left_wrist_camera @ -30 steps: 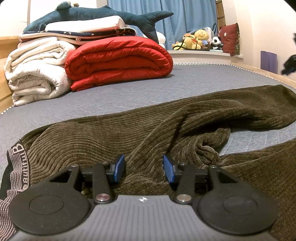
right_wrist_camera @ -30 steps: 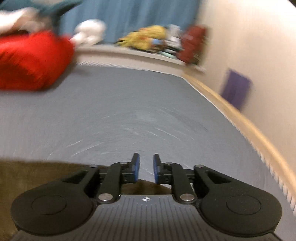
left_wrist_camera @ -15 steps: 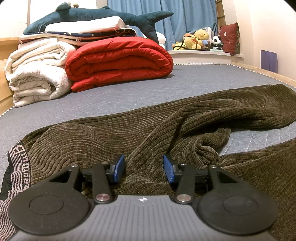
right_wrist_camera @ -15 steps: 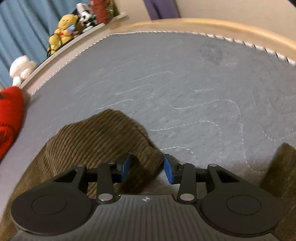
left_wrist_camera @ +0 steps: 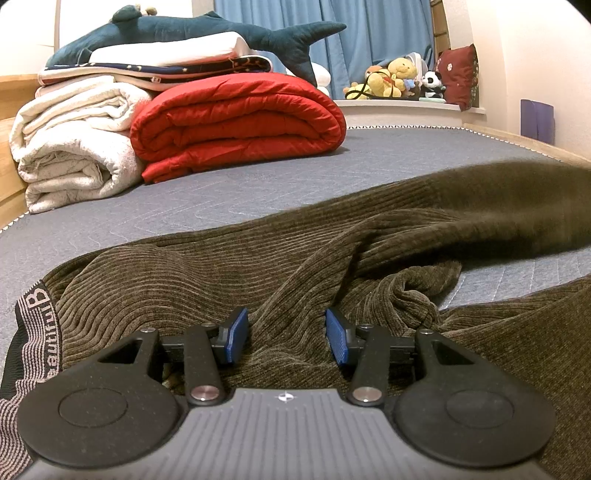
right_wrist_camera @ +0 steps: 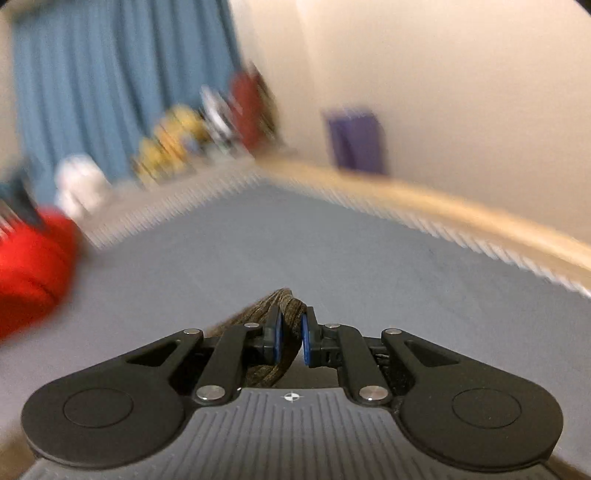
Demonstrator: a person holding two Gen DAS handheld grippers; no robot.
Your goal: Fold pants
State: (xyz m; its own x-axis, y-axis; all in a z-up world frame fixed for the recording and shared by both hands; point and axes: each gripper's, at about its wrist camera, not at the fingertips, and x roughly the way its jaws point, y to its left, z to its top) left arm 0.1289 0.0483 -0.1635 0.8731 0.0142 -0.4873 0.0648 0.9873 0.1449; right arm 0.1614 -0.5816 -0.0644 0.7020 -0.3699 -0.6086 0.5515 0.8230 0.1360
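the brown corduroy pants lie on the grey mattress, spread across the near part of the left wrist view. their long axis runs from the waistband at the near left, with its lettered elastic strip, out toward the right. one leg stretches to the far right and is blurred at its right end; a second stretch of fabric lies nearer along the right edge, with a strip of bare mattress between the two. a bunched, twisted fold sits in the middle where they meet.

the left gripper rests low over the upper part of the pants, its blue pads apart and pressing on nothing, with the cloth lying under and between them.

the right gripper is clamped on a tuft of the pants: brown cloth pokes out past the tips, and the pads pinch it from both sides. this view is smeared, with the background tilted.

on the far left a red quilt and a white blanket are stacked, with a plush shark on top. beyond the pants the mattress is bare up to the ledge with the soft toys. a wooden bed edge and the wall close the right side.
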